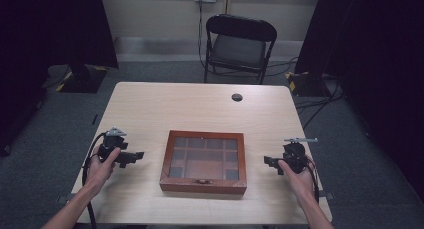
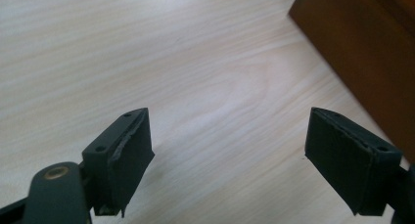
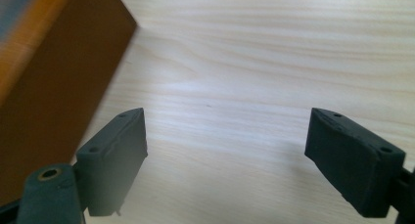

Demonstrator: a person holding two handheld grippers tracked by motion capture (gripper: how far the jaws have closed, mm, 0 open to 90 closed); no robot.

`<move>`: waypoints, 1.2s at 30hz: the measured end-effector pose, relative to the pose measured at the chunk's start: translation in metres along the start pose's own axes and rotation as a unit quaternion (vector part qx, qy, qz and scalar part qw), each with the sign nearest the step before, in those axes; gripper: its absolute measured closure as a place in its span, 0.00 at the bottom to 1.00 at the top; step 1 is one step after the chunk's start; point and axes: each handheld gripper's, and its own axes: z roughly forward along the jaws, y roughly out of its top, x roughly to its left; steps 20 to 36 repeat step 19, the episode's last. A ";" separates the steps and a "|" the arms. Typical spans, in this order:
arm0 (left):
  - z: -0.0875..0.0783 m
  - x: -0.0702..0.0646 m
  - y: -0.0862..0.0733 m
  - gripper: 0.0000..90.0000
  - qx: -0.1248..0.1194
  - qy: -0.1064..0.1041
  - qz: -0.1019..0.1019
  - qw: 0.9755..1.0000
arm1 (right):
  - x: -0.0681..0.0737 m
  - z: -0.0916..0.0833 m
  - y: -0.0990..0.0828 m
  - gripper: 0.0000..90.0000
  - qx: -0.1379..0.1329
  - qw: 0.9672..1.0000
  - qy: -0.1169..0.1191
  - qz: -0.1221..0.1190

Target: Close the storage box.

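1. The wooden box (image 1: 204, 161) is a flat, rectangular case of reddish-brown, smooth-finished wood, with a framed glass lid through which a grid of dark compartments shows.
2. The table (image 1: 150, 109) is pale wood laminate with fine, straight grain; a small round dark grommet (image 1: 237, 97) sits near its far edge.
3. The left gripper (image 1: 134, 156) and the right gripper (image 1: 270, 161) are black, with blocky, matte jaw pads; the left pad in the left gripper view has a ragged, frayed edge.
4. Both pairs of tongs stand apart with nothing between them, only bare table under the gap in each gripper view.
5. The box's contents are hard to make out: the glass is dark and the compartments read as dim squares. A small knob or clasp at the middle of its near side is too small to identify.
6. In the gripper views the box is cut off by the frame, showing just a plain brown side wall (image 2: 362, 53) and a blurred corner (image 3: 58, 72).
7. The box lies flat near the table's middle, towards the near edge, between the two grippers and apart from both. Its long axis runs left to right across the table, the clasp side facing the person.
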 end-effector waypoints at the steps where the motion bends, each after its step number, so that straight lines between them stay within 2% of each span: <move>1: 0.002 0.001 -0.002 0.19 0.005 0.010 -0.006 1.000 | 0.000 0.003 -0.001 0.17 0.007 1.000 -0.005 -0.003; 3: 0.008 0.003 -0.007 0.20 0.015 0.033 -0.005 0.999 | 0.002 0.009 -0.002 0.17 0.024 0.999 -0.032 -0.015; 6: 0.011 0.004 -0.009 0.19 0.014 0.043 -0.008 0.999 | 0.003 0.014 -0.003 0.17 0.035 0.998 -0.043 -0.016; 7: 0.017 0.001 -0.011 0.16 0.009 0.069 0.007 0.998 | 0.003 0.018 -0.007 0.15 0.033 0.998 -0.055 -0.019; 8: 0.017 0.001 -0.011 0.14 0.009 0.069 0.007 0.998 | 0.003 0.018 -0.007 0.15 0.033 0.998 -0.055 -0.019; 11: 0.023 0.000 -0.016 0.09 -0.024 0.066 0.006 0.997 | 0.005 0.021 -0.012 0.13 0.007 0.996 -0.082 -0.031; 12: 0.025 0.000 -0.019 0.04 -0.036 0.069 0.011 0.997 | 0.005 0.023 -0.015 0.08 -0.004 0.995 -0.088 -0.043; 14: 0.026 0.001 -0.021 0.00 -0.048 0.062 0.009 0.997 | 0.006 0.028 -0.019 0.00 -0.024 0.995 -0.082 -0.050; 16: 0.026 0.000 -0.021 0.00 -0.049 0.064 0.005 0.997 | 0.008 0.029 -0.021 0.00 -0.030 0.995 -0.085 -0.049; 19: 0.026 -0.002 -0.022 0.00 -0.049 0.073 0.001 0.996 | 0.007 0.031 -0.024 0.00 -0.055 0.994 -0.079 -0.054; 36: 0.026 -0.002 -0.022 0.00 -0.049 0.073 0.001 0.996 | 0.007 0.031 -0.024 0.00 -0.055 0.994 -0.079 -0.054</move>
